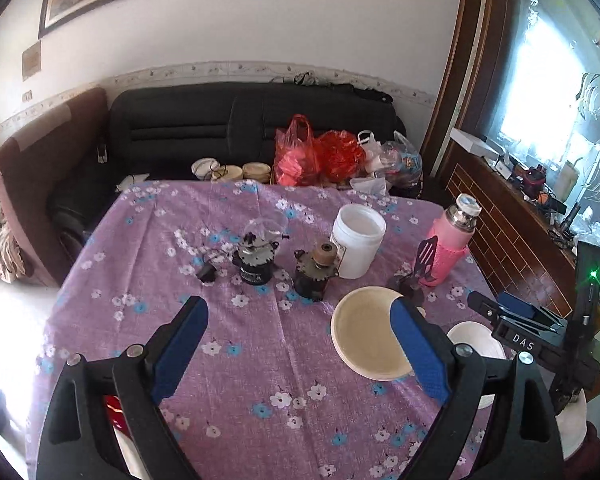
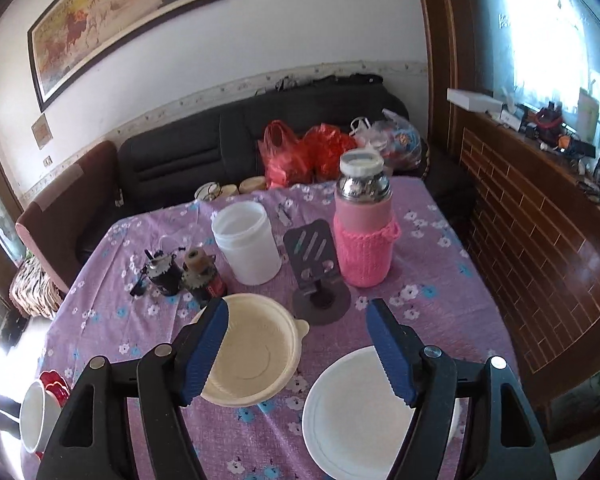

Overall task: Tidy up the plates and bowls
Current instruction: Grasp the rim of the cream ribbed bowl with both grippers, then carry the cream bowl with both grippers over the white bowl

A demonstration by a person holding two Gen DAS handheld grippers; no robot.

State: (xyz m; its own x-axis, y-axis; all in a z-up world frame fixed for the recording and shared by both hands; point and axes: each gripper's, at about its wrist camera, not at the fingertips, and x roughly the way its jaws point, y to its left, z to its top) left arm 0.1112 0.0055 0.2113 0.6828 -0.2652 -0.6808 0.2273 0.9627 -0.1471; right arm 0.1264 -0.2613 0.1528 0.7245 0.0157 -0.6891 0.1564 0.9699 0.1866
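A cream bowl (image 1: 366,332) (image 2: 252,354) sits on the purple flowered tablecloth (image 1: 260,360). A white plate (image 2: 356,416) lies to its right near the table's front edge; its rim shows in the left wrist view (image 1: 476,338). My left gripper (image 1: 300,344) is open and empty above the cloth, its right finger over the bowl's edge. My right gripper (image 2: 300,344) is open and empty, above the gap between bowl and plate; it also shows in the left wrist view (image 1: 516,320). A white cup (image 2: 36,416) and a red dish (image 2: 54,386) sit at the table's left front edge.
A white plastic jar (image 2: 248,246), a pink-sleeved thermos (image 2: 364,232), a dark phone stand (image 2: 316,276) and two small motor-like parts (image 2: 184,272) stand behind the bowl. A dark sofa (image 1: 240,128) with red bags (image 1: 312,156) and more stacked bowls (image 1: 236,172) lies beyond the table.
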